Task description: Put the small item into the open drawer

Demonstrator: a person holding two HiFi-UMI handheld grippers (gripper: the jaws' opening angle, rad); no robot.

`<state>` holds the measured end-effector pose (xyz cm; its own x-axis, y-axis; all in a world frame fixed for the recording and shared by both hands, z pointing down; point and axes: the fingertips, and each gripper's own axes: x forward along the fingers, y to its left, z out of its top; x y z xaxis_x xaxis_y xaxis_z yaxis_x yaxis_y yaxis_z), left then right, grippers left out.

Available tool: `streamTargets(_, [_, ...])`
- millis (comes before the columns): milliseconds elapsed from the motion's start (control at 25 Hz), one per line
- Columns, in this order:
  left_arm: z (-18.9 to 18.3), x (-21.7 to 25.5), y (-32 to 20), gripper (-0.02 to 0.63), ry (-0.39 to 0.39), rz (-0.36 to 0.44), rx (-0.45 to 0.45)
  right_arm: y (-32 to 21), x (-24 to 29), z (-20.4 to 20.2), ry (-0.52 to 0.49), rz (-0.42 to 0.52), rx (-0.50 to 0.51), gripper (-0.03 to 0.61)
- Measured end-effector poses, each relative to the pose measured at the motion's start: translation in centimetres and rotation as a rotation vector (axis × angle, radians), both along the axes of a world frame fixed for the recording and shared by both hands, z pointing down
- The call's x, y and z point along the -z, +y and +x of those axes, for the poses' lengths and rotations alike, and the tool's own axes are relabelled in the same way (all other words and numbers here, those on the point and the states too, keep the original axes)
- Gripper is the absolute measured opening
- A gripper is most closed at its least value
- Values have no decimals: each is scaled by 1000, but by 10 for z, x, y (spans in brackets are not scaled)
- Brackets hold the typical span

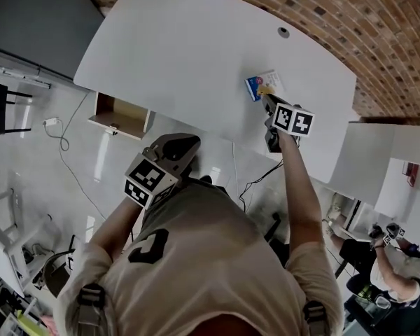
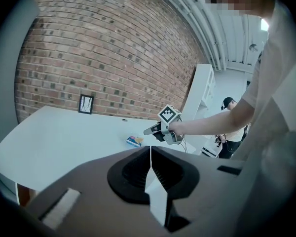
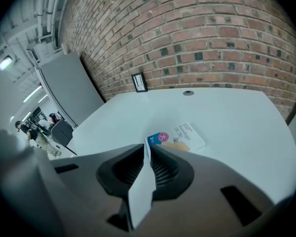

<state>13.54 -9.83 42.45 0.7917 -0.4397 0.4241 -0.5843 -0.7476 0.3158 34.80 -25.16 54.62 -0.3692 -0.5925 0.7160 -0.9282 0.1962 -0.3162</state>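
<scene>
1. Just beyond the tips of the right gripper (image 3: 147, 149), whose jaws are pressed together and empty, the small flat white-and-blue packet (image 3: 180, 137) lies on the white table (image 3: 227, 117).
2. The left gripper (image 2: 150, 152), jaws likewise together, hovers well apart from it, near the open wooden drawer (image 1: 122, 117).

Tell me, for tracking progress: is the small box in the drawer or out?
Out. The box lies flat on the table by the right tool, apart from the open drawer.

Smooth matt white counter (image 1: 182, 54) below my right hand-held gripper (image 3: 147, 149), glossy printed card packet (image 3: 180, 136) just beyond its matt plastic jaws, rough brick wall (image 3: 197, 38) behind.
</scene>
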Motion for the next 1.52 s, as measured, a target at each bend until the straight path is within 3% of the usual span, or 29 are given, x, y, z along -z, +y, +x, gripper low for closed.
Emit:
streamTargets(320, [-30, -17, -14, 9, -20, -49, 44, -42, -38, 14, 138, -49, 8, 11])
streamTargets(360, [-32, -18, -16, 9, -21, -54, 46, -44, -43, 13, 137, -59, 12, 55])
streamTargets(400, [-34, -20, -17, 9, -22, -57, 47, -46, -48, 12, 131, -71, 17, 138])
streamTargets(640, [-46, -27, -23, 9, -28, -75, 54, -49, -68, 2, 153, -110, 73, 189])
streamTargets(1520, [-46, -25, -15, 9, -18, -66, 15, -1, -76, -27, 73, -124, 73, 193])
